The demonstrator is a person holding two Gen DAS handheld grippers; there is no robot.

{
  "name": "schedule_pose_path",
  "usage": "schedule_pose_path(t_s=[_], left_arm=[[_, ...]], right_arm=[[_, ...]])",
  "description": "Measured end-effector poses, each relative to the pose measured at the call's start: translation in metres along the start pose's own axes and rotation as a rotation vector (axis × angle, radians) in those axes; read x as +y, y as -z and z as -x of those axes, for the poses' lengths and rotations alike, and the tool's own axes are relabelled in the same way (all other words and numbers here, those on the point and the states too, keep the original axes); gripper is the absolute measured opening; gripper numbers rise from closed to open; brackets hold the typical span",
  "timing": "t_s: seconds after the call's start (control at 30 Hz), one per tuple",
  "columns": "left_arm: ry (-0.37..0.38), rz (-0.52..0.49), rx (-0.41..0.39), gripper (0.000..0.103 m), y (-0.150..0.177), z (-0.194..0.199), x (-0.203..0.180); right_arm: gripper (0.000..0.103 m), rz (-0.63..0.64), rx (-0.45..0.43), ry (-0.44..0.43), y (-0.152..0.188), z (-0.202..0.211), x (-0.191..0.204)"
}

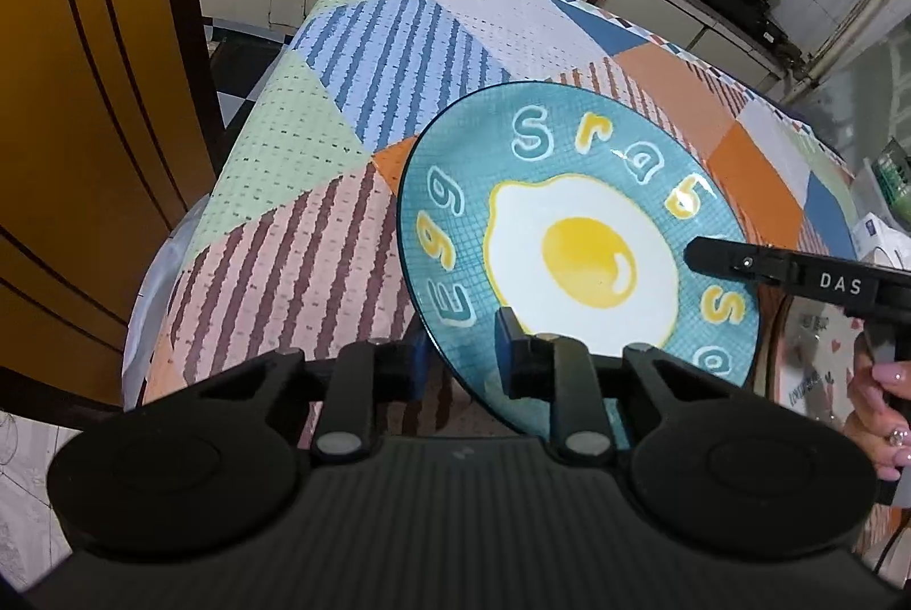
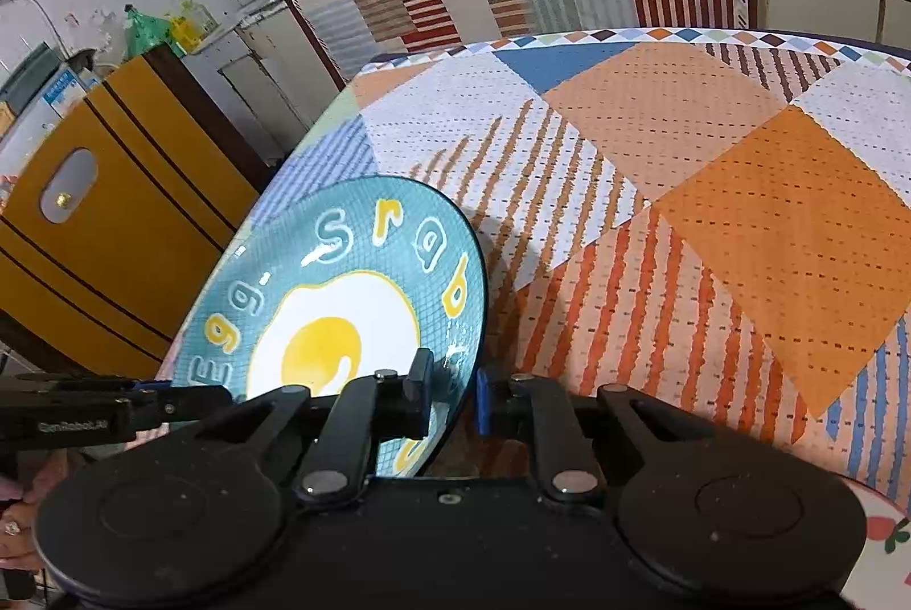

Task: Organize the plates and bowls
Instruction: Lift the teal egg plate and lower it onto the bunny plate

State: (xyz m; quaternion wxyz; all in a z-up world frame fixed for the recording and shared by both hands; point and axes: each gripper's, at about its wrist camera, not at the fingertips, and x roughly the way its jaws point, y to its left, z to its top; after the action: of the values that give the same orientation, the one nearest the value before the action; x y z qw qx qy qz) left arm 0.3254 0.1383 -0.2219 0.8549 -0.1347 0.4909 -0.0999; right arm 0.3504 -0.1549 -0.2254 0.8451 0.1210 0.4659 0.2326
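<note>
Over the patchwork tablecloth (image 1: 319, 188) I have one teal plate (image 1: 575, 262) with a fried-egg print, tilted on edge, face toward both cameras. Round, so no real long axis; in the left wrist view its upper rim leans toward the far end of the table (image 2: 740, 166), lower rim near me. My left gripper (image 1: 461, 353) is clamped on the near-left rim, one blue pad on the face, one behind. My right gripper (image 2: 452, 396) is clamped on the opposite rim, fingers either side of the edge. Count: one teal plate, two grippers, both pinching it. A second, pale plate (image 1: 820, 371) shows partly behind the right gripper, beside a hand (image 1: 879, 410). Plate edge with a fruit print (image 2: 888, 547) at the right view's corner; same plate, I can't tell.
</note>
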Motion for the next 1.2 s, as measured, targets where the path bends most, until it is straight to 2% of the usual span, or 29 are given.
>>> schedule_pose_path(t_s=[0.13, 0.27, 0.4, 0.83, 1.0, 1.2], left_arm=[[0.013, 0.008, -0.011, 0.022, 0.002, 0.010, 0.000], [-0.015, -0.040, -0.046, 0.022, 0.005, 0.027, -0.011], [-0.011, -0.075, -0.075, 0.023, 0.006, 0.048, -0.023], [0.043, -0.197, -0.143, 0.023, 0.017, 0.114, -0.076], [0.074, -0.216, -0.149, 0.023, 0.027, 0.122, -0.097], [0.109, -0.232, -0.120, 0.023, 0.040, 0.116, -0.115]], right_arm=[[0.017, 0.035, 0.001, -0.009, 0.001, 0.009, 0.006], [0.018, 0.062, -0.006, -0.016, 0.004, 0.021, 0.014], [0.018, 0.051, -0.035, -0.038, 0.008, 0.037, 0.016], [0.020, 0.047, -0.134, -0.046, 0.031, 0.122, 0.022], [0.020, 0.052, -0.154, -0.020, 0.042, 0.152, 0.020], [0.022, 0.051, -0.120, 0.002, 0.060, 0.173, 0.009]])
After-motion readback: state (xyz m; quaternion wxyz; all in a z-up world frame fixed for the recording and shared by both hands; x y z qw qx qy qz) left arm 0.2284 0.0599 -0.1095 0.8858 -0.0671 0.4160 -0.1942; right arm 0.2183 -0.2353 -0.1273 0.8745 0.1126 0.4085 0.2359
